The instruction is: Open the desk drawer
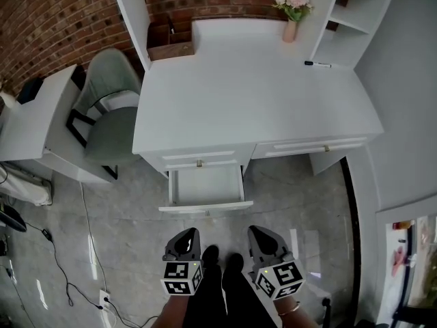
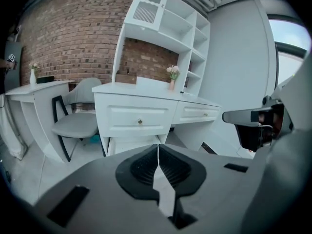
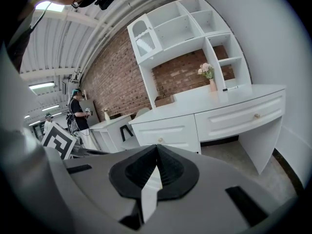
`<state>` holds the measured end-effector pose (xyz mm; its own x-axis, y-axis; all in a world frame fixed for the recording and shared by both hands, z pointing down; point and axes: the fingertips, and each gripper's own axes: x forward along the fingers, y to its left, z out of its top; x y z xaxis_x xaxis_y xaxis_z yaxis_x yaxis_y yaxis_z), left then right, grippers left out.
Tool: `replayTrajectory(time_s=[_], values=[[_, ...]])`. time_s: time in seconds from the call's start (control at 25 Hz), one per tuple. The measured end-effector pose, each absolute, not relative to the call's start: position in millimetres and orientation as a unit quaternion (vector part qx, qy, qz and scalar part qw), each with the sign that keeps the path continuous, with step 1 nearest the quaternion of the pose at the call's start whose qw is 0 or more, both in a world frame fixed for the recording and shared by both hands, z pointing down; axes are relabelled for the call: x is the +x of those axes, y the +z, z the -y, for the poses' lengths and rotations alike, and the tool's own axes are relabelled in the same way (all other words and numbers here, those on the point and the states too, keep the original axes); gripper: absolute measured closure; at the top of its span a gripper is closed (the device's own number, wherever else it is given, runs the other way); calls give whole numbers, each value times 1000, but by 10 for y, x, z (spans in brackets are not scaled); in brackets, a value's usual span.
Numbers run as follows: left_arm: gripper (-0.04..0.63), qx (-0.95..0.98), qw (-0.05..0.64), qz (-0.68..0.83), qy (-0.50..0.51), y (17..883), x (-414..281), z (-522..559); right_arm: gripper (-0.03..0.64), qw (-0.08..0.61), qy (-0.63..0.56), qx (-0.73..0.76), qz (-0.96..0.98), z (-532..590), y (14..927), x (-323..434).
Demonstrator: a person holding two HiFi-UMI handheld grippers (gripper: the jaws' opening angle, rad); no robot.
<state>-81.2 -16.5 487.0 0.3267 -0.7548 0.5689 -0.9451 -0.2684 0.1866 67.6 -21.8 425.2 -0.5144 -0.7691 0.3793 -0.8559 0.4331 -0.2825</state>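
The white desk point(image 1: 252, 94) stands ahead of me in the head view. Its lower left drawer point(image 1: 205, 185) is pulled out and looks empty; the drawer above it point(image 1: 200, 163) and the long right drawer point(image 1: 326, 147) are closed. My left gripper point(image 1: 188, 236) and right gripper point(image 1: 258, 234) hover close to my body, short of the open drawer and touching nothing. In the left gripper view the left gripper point(image 2: 158, 147) is shut with nothing in it, facing the knobbed drawer front point(image 2: 140, 121). The right gripper point(image 3: 157, 147) is likewise shut and holds nothing.
A grey chair point(image 1: 113, 115) stands left of the desk, beside a white side table point(image 1: 34, 115). A flower vase point(image 1: 291, 12) and a pen point(image 1: 317, 64) rest on the desktop. Cables point(image 1: 68, 272) and a socket point(image 1: 104, 298) lie on the floor at left. A person point(image 3: 78, 113) stands far off.
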Motion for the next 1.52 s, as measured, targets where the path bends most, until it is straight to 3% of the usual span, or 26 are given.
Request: replayTrajectory(time_s=[0.72, 1.52], values=[[586, 801, 175, 558, 131, 3679, -713, 316, 612, 77, 166, 463, 867, 212, 3505, 772], [586, 786, 117, 598, 99, 2927, -889, 123, 612, 53, 112, 466, 876, 101, 2934, 1033]])
